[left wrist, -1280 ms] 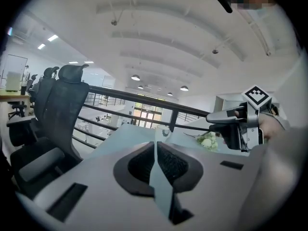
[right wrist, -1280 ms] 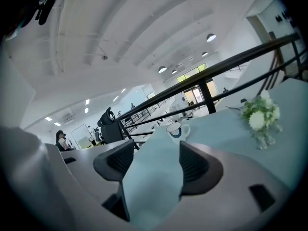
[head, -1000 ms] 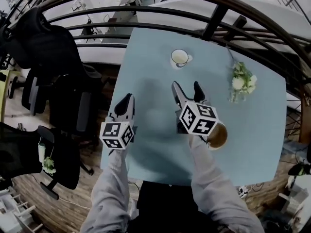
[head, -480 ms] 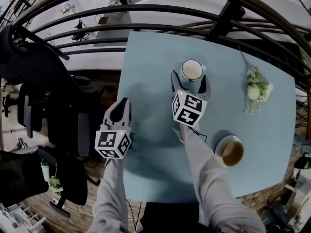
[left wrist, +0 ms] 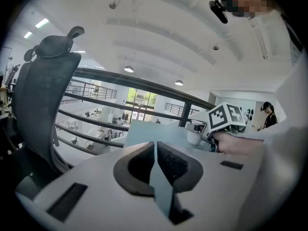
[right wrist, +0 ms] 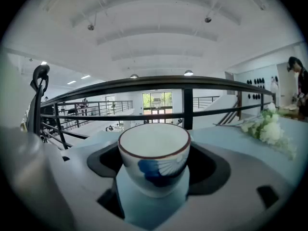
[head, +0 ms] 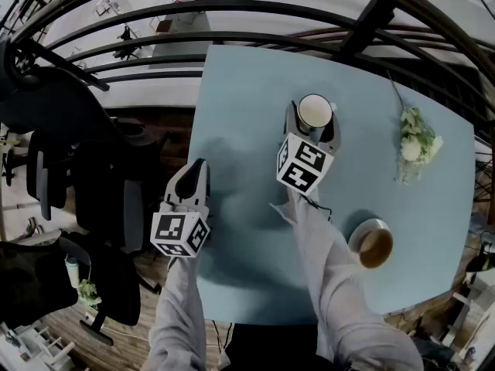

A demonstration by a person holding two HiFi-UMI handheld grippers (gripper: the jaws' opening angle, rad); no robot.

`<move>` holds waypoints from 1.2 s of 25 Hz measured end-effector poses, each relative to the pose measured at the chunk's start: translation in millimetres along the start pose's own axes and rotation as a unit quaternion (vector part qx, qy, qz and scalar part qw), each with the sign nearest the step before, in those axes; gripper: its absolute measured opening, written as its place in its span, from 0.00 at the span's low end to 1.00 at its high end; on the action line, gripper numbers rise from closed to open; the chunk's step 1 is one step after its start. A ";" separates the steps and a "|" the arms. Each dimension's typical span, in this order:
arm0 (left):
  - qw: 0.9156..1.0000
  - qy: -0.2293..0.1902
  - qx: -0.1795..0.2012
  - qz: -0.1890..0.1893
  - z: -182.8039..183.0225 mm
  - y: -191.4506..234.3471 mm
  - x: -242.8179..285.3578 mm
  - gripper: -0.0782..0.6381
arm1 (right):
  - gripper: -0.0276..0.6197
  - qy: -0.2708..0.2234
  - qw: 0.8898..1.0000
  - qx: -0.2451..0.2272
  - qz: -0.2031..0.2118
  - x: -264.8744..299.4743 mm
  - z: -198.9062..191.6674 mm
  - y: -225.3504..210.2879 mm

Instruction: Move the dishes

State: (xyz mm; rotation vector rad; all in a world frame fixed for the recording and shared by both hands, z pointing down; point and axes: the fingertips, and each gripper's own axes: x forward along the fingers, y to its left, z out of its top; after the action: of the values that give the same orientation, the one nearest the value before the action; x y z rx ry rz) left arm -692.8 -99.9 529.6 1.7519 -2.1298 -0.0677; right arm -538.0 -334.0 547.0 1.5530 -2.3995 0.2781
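Right tool point(head: 313, 119), closing, round cup point(right wrist: 154, 166) (empty)

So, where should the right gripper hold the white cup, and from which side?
Across its round wall below the rim, coming level from the near side: the cup stands upright between the jaws of the right gripper, which have just been closing.

A light blue counter point(head: 232, 91) fills the middle. A sprig of white flowers point(head: 416, 144) lies on the counter near its far right corner. A black railing point(head: 363, 28) curves just beyond the counter's far edge. Black office chairs point(head: 77, 153) stand left of the counter, on a wooden floor point(head: 116, 346).
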 end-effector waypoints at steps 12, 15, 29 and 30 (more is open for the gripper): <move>1.000 -0.015 0.015 -0.001 11.1 -25.9 -19.8 0.15 | 0.67 0.013 0.998 -0.004 0.063 -35.8 1.2 1.0; 1.000 -0.018 0.013 0.000 8.4 -38.0 -34.8 0.15 | 0.67 0.003 0.996 0.011 0.087 -55.9 14.1 -1.2; 0.998 -0.050 0.026 0.007 23.8 -142.0 -101.0 0.15 | 0.67 -0.022 0.971 0.070 0.226 -200.3 90.6 -49.1; 0.998 -0.050 0.024 0.008 22.5 -152.6 -107.0 0.15 | 0.67 -0.023 0.970 0.067 0.232 -213.2 93.8 -58.1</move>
State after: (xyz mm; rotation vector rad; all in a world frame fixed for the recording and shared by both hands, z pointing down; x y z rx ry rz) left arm -541.1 -36.1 439.4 1.7940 -2.2342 -0.1023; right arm -413.1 -202.4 389.8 1.0300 -2.8087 0.5108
